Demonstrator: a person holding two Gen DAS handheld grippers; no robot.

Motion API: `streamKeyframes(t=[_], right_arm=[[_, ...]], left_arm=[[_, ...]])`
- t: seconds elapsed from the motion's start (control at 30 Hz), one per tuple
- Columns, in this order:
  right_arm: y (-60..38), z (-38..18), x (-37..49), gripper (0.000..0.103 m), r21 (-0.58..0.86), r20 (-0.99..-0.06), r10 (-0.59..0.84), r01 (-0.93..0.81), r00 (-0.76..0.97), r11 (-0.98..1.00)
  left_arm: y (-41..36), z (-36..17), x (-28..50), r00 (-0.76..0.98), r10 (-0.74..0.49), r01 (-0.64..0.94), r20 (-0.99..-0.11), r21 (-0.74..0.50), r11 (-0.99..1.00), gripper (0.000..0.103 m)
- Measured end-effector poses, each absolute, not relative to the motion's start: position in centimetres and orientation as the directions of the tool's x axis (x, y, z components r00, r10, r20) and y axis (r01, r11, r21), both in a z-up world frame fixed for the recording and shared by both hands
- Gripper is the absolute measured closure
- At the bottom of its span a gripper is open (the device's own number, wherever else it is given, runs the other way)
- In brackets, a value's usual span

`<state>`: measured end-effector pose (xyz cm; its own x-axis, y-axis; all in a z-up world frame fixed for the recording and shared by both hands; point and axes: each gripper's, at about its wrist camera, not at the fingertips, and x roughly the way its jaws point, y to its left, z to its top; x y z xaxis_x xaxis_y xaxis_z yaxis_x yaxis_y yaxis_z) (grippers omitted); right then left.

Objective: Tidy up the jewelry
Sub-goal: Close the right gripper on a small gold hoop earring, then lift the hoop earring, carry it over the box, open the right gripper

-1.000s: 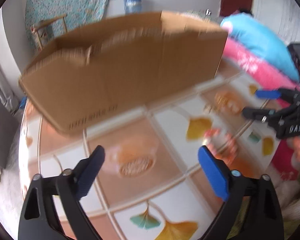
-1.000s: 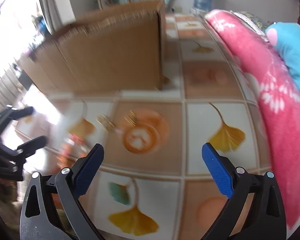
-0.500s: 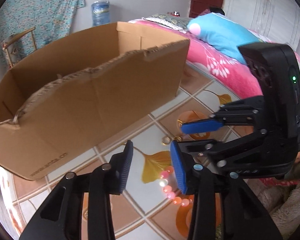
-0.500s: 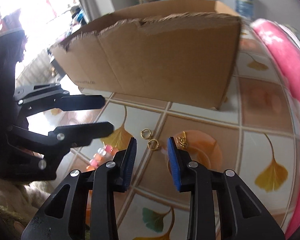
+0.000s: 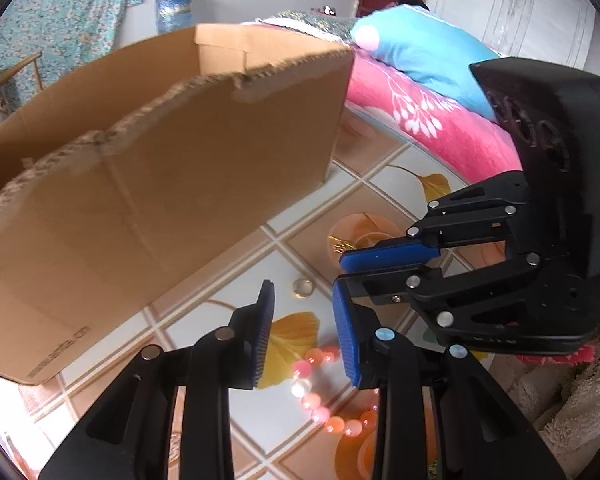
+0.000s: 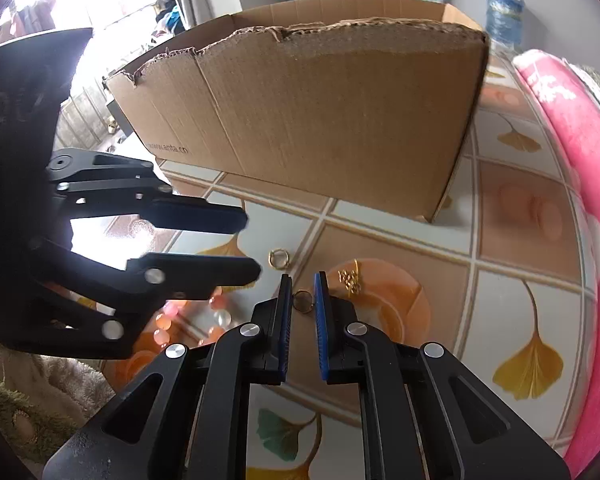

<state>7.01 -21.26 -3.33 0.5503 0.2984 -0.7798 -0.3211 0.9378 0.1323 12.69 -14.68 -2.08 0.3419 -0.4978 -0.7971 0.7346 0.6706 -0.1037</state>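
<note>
Your left gripper (image 5: pixel 304 328) points down at the tiled floor (image 5: pixel 240 280), its jaws closing with only bare tile between the blue pads; the bead bracelet (image 5: pixel 320 392) lies just below and right of that gap, one end running under the right-hand finger. Only this left view shows the bracelet's pink and orange beads plainly; in the right view your left gripper (image 6: pixel 252 240) partly hides them. Further right, only your right camera shows the gold ring (image 6: pixel 303 301) sitting between the tips of your right gripper (image 6: pixel 302 300), whose jaws are closing around it, nearly pressed together; I cannot tell if the pads touch it yet. A second gold ring (image 6: pixel 279 258) lies on the tile just beyond, and a small gold charm (image 6: pixel 350 278) just right of the fingertips. The cardboard box (image 6: pixel 320 108) stands behind, open-topped; its inside is hidden in both views.
</note>
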Motion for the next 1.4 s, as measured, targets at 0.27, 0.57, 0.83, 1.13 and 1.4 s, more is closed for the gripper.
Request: streamKeyframes(t=[0.27,0.57,0.83,1.13,1.4], right_arm=[[-21.3,-3.5,6.0,0.094,0.125,-0.77,0.289,-0.309,0.57,0.943],[-20.9,-3.7,5.0,0.091,0.107,-0.769,0.292,-0.336,0.568,0.936],[-19.4,-3.9,5.0,0.091,0.076,-0.775,0.277,-0.352,0.568,0.933],[-18.6,-4.3,5.2,0.095,0.059,-0.772,0.271,-0.36,0.574,0.931],[-18.4,-4.0,4.5,0.103,0.069,-0.769,0.278,-0.357,0.576,0.931]], left_arm=[[-16.0,-3.2,13.1,0.352,-0.461,0.739,-0.815,-0.06,0.671,0.074],[-16.9,-3.4,12.9,0.379,-0.425,0.757,-0.822,0.011,0.653,0.089],[-16.6,-3.3,12.8,0.385,-0.425,0.752,-0.819,0.012,0.659,0.092],[-16.8,-3.3,12.4,0.384,-0.435,0.766,-0.815,0.018,0.642,0.093],[-16.5,-2.6,11.8,0.4,-0.445,0.772,-0.801,0.033,0.635,0.093]])
